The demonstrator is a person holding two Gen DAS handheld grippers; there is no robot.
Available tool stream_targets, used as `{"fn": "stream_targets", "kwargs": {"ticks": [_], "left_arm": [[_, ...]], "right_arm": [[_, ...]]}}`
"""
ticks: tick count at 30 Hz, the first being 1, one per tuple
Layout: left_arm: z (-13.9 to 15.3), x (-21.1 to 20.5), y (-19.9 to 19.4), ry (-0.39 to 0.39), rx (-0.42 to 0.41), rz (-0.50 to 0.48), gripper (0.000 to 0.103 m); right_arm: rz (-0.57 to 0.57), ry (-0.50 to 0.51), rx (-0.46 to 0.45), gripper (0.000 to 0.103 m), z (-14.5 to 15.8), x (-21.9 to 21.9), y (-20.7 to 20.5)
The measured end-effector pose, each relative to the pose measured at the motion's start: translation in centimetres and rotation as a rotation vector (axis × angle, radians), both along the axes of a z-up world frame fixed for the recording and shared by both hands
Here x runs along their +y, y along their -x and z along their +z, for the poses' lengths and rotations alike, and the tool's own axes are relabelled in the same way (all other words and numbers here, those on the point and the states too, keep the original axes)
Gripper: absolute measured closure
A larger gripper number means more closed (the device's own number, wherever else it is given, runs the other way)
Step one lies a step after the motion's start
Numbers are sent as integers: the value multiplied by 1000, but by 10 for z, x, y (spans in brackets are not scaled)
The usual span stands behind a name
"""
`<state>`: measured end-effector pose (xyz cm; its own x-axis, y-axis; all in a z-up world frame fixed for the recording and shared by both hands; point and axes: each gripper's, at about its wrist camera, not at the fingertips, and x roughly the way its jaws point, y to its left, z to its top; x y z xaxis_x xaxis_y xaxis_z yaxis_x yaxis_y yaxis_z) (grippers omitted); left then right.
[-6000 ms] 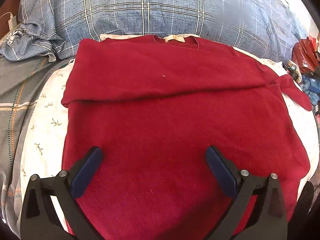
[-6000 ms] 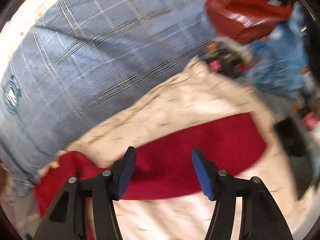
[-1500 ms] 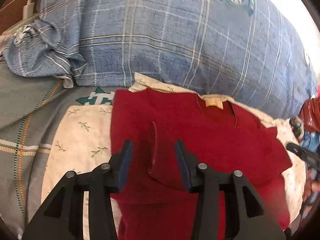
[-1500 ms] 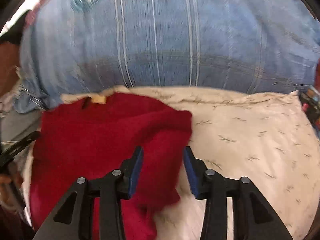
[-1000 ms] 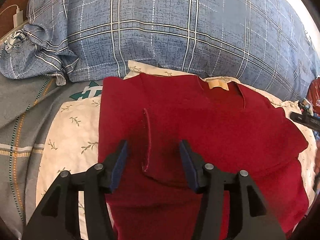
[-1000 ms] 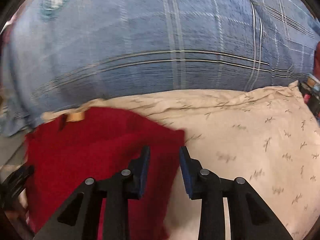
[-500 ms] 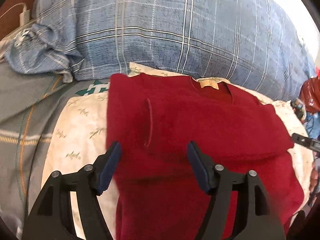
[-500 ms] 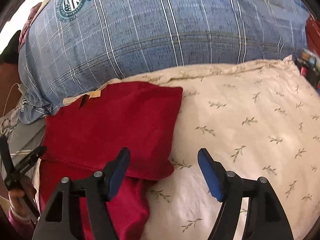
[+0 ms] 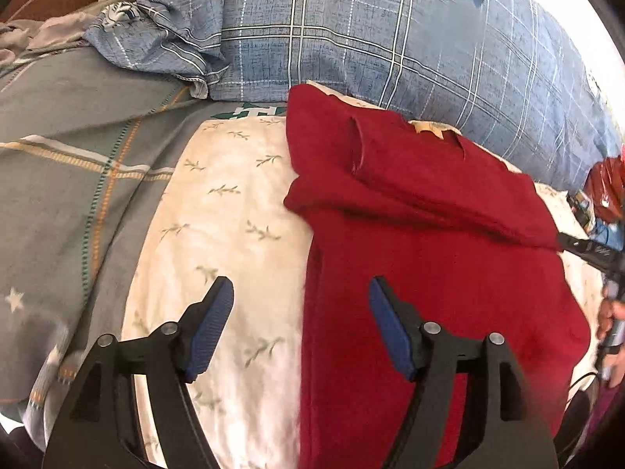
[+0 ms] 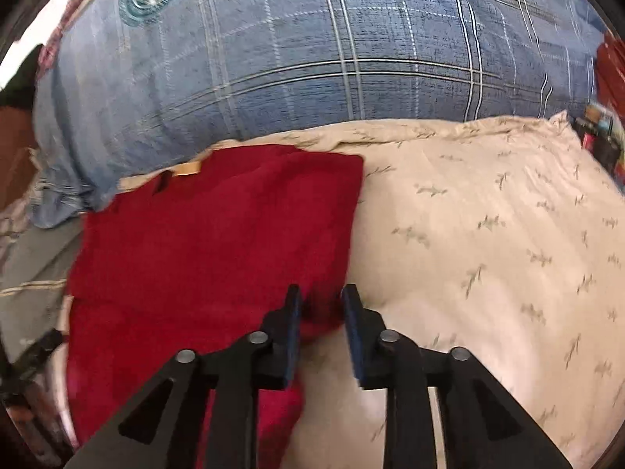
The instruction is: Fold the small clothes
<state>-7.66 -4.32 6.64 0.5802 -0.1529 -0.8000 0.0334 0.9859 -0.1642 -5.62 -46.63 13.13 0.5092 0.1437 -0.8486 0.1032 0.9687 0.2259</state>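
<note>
Six seconds back the dark red knit sweater (image 9: 437, 234) lay spread wide, one sleeve folded across its chest and the other trailing off to the side; now both sleeves are folded in and it forms a narrower block. The left gripper (image 9: 300, 324), then centred over the sweater's lower body, has shifted sideways and spread wide, straddling the sweater's edge with one finger over the cream leaf-print sheet (image 9: 218, 234). The right gripper (image 10: 320, 324), wide apart half a second ago, has narrowed at the sweater's side edge.
</note>
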Motion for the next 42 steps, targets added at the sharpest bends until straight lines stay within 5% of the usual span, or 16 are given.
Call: {"fn": "stream_targets", "kwargs": {"ticks": [1,2,4,6,8,9,10,14,20,24,29,42], "left_arm": [[0,-1,3,-8,-3,-2,32],[1,-2,6,-17,-8,-7,32],[0,-5,11,-21,-8,-15,32],[-1,-8,13,-15,-1,-21,32],[0,-9,16,-12,1,-22,32],[1,-10,18,-9,0,-24,32],[2,-10,20,-10,0,-29,32],[5,-9,32,-35,-10,-33,32],[-2,-3,46,-35,19,-25,32],[-3,-1,59,-17,35,-40,32],[-7,1,82,42,74,-83,32],[-12,-16,146,66,154,-191,32]], "right_arm": [[16,-31,6,44,1,0,5],[40,-77,19,37,0,2,12],[59,-79,39,37,-4,8,18],[78,-37,62,42,-13,17,22],[84,22,79,64,-23,26,24],[91,51,63,85,-22,32,24],[108,57,52,92,-21,36,24],[97,99,-2,97,-5,37,39],[68,104,34,99,-12,31,46],[63,-5,21,91,1,23,63],[109,-110,34,49,8,12,101],[245,-158,139,47,-24,14,176]]}}
